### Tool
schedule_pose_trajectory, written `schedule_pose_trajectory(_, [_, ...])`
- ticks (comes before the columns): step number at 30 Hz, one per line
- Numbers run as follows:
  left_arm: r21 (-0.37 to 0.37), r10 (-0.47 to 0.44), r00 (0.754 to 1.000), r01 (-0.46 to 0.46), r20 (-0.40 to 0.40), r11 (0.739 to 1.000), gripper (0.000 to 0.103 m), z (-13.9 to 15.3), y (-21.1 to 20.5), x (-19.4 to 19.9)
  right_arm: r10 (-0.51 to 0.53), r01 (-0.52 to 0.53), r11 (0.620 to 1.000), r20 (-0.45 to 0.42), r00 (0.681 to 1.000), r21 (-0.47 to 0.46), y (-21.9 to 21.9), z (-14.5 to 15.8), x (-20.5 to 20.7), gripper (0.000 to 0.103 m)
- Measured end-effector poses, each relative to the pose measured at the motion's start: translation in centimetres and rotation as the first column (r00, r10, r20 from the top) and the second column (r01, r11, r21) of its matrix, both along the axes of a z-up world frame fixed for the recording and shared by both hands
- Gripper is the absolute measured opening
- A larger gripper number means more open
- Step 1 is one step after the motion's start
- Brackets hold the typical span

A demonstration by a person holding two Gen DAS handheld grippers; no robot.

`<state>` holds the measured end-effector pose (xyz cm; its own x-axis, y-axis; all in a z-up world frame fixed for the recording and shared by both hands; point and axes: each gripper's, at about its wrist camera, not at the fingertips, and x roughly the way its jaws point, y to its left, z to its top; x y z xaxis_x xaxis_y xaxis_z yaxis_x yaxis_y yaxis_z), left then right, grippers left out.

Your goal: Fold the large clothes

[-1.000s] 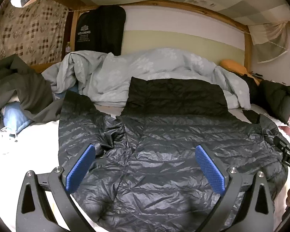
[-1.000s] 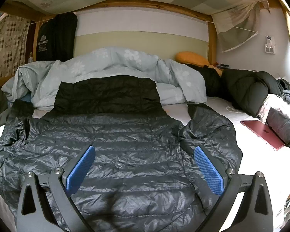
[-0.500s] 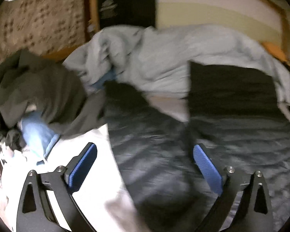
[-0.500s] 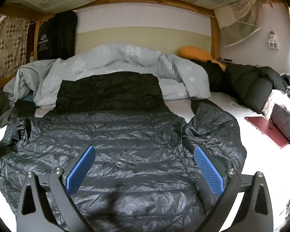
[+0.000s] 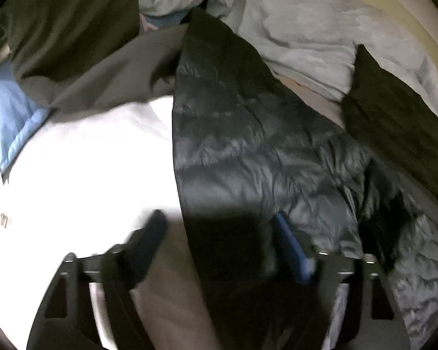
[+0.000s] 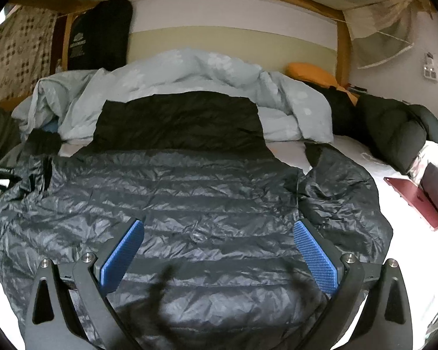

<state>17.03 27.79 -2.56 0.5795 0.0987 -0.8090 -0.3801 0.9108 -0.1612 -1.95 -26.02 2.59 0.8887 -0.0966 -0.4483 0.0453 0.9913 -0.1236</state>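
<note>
Jaws of the left gripper (image 5: 219, 245) are closing, with the edge of the down jacket's (image 5: 248, 134) sleeve between them; the picture is blurred and shadowed there, so whether the pads already press the fabric cannot be told. Its left finger sits over the white bed sheet (image 5: 81, 169), its right finger over the dark quilted cloth. Jaws of the right gripper (image 6: 219, 250) stand spread wide, hovering above the body of the jacket with nothing between them.

In the right wrist view the down jacket (image 6: 189, 198) lies flat on the bed, hood (image 6: 178, 119) toward the headboard and resting against a rumpled pale blue duvet (image 6: 189, 70). One sleeve (image 6: 344, 186) curls on the sheet at the right. A red notebook (image 6: 411, 201) lies further right, well apart from the jacket. In the left wrist view a grey-green garment (image 5: 73, 29) is heaped beside the sleeve, near a light blue cloth (image 5: 8, 116).
</note>
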Motion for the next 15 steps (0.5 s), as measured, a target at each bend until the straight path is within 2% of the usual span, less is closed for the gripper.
schedule_pose_trajectory(1, [-0.003, 0.002, 1.0, -0.002, 0.016, 1.0, 0.032, 0.0, 0.0, 0.2, -0.001, 0.001, 1.0, 0.006, 1.0, -0.01, 0.0, 0.1, -0.1, 0.102])
schedule_pose_trajectory(2, [-0.008, -0.004, 1.0, 0.004, 0.025, 1.0, 0.022, 0.1, -0.1, 0.2, -0.001, 0.002, 1.0, 0.011, 1.0, -0.015, -0.1, 0.2, -0.2, 0.102])
schedule_pose_trajectory(3, [-0.012, -0.011, 0.999, 0.012, 0.035, 1.0, 0.008, 0.2, -0.2, 0.3, -0.001, 0.001, 1.0, 0.018, 1.0, -0.019, -0.1, 0.3, -0.4, 0.102])
schedule_pose_trajectory(5, [0.024, -0.033, 0.996, 0.031, 0.088, 0.999, 0.005, 1.5, -1.1, -0.3, 0.002, -0.002, 1.0, 0.033, 0.999, -0.013, -0.3, 0.8, -0.7, 0.102])
schedule_pose_trajectory(7, [0.076, -0.071, 0.979, 0.057, 0.191, 0.995, 0.004, 3.9, -2.4, -1.6, 0.005, -0.004, 1.0, 0.043, 0.999, -0.004, -0.5, 1.3, -1.0, 0.102])
schedule_pose_trajectory(9, [0.063, -0.143, 0.939, 0.13, 0.311, 0.99, 0.004, 6.9, -4.0, -3.5, 0.008, -0.008, 1.0, 0.059, 0.998, 0.001, -0.6, 1.8, -1.5, 0.102])
schedule_pose_trajectory(10, [0.055, -0.186, 0.912, 0.179, 0.365, 0.982, 0.004, 8.3, -5.0, -4.6, 0.009, -0.009, 1.0, 0.063, 0.998, 0.0, -0.6, 1.9, -1.5, 0.102])
schedule_pose_trajectory(12, [0.069, -0.291, 0.847, 0.292, 0.444, 0.954, 0.004, 10.6, -7.9, -7.2, 0.006, -0.005, 1.0, 0.075, 0.997, -0.008, -0.6, 2.2, -1.7, 0.102])
schedule_pose_trajectory(15, [0.128, -0.437, 0.758, 0.433, 0.484, 0.892, 0.004, 12.3, -13.8, -11.2, -0.001, 0.001, 1.0, 0.078, 0.997, 0.001, -0.8, 2.4, -1.8, 0.102])
